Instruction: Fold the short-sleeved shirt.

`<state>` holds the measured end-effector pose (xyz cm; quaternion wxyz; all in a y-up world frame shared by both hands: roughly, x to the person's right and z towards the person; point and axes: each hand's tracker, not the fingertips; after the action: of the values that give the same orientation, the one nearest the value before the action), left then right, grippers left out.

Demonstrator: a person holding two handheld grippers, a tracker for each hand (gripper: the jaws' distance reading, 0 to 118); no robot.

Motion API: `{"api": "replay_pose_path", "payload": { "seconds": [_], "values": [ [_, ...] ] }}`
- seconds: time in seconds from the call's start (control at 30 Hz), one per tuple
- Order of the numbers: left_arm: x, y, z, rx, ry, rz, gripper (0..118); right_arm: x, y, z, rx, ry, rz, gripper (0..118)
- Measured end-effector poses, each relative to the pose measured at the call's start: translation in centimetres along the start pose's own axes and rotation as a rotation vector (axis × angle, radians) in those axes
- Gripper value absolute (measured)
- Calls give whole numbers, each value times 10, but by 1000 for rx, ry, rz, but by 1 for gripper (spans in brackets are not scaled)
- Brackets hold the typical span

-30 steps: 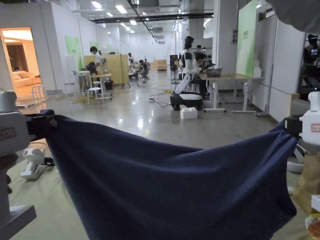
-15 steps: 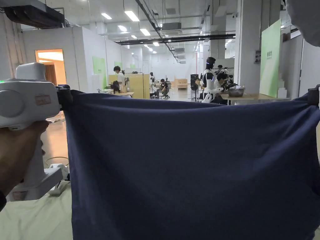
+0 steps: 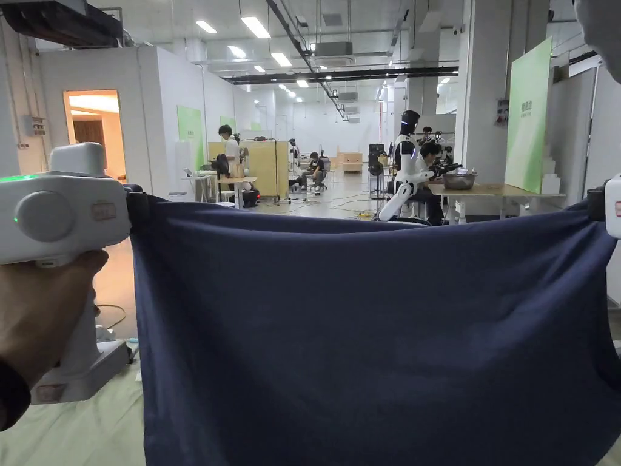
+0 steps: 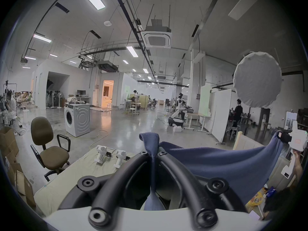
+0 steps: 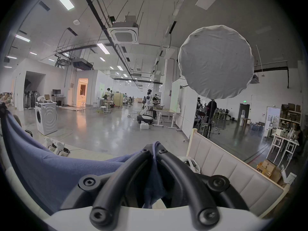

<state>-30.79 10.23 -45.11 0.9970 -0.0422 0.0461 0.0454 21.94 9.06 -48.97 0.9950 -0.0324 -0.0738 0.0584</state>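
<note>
A large hall with a polished grey concrete floor (image 3: 339,203) and ceiling strip lights stretches back; in the left gripper view a white washing machine (image 4: 77,118) stands at middle left, a brown office chair (image 4: 48,144) at lower left, and 2 spare white grippers (image 4: 110,155) lie on a pale green sheet (image 4: 70,179) at bottom centre. A navy short-sleeved shirt (image 3: 376,340) hangs across the lower head view, its long top edge running left to right and sagging slightly at the middle, the cloth dropping off the bottom of the frame. The left gripper (image 3: 136,209) and right gripper (image 3: 595,203) each have both jaws pinched tight on an upper corner.
</note>
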Motion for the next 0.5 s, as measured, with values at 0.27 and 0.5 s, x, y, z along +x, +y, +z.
{"api": "replay_pose_path", "payload": {
  "seconds": [0.27, 0.5],
  "values": [
    [11, -15, -76, -13, 34, -24, 6, -39, -7, -70, -14, -60, 101, 4],
    [16, -25, -118, -25, 35, -52, 6, -46, -3, -108, 0, -68, 65, 4]
  ]
}}
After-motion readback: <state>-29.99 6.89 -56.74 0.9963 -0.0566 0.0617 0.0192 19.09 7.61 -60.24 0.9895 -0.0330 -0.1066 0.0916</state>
